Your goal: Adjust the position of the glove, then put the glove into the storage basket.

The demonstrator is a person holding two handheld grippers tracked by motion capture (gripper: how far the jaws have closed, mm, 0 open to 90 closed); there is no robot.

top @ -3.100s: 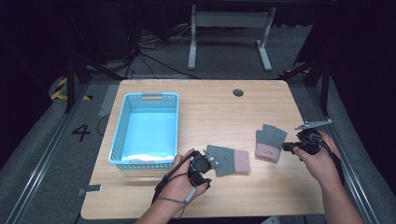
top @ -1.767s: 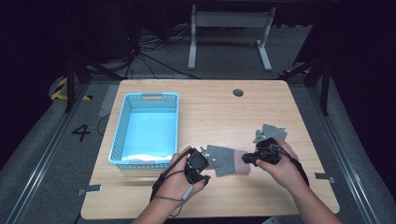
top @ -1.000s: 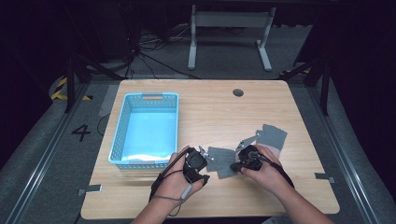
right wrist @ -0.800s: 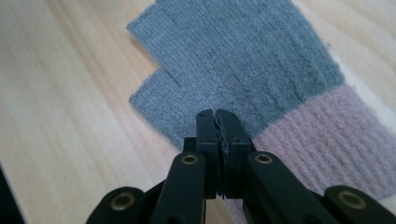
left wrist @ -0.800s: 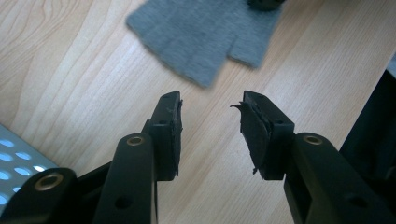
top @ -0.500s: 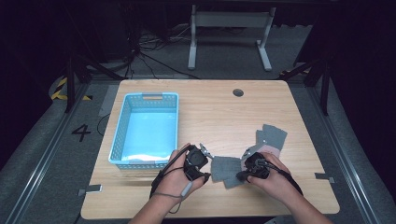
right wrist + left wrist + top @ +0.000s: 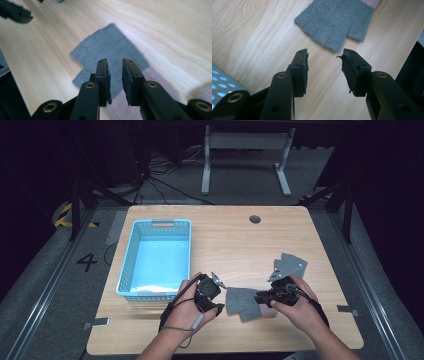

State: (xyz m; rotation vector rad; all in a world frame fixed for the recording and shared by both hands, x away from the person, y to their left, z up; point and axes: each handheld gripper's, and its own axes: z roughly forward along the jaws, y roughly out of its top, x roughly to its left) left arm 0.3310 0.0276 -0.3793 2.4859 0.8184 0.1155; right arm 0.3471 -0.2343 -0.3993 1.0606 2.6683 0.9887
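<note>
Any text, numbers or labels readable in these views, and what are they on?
"4": painted on the grey floor left of the table, at.
No readable text on the basket, the glove or the left gripper and right gripper.

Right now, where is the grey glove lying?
In the high view, the grey glove lies flat near the table's front edge, between the left gripper and right gripper.

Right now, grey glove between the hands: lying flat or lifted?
Lying flat. The grey glove lies spread on the table, finger stubs toward the open left hand-held gripper; nothing grips it.
</note>
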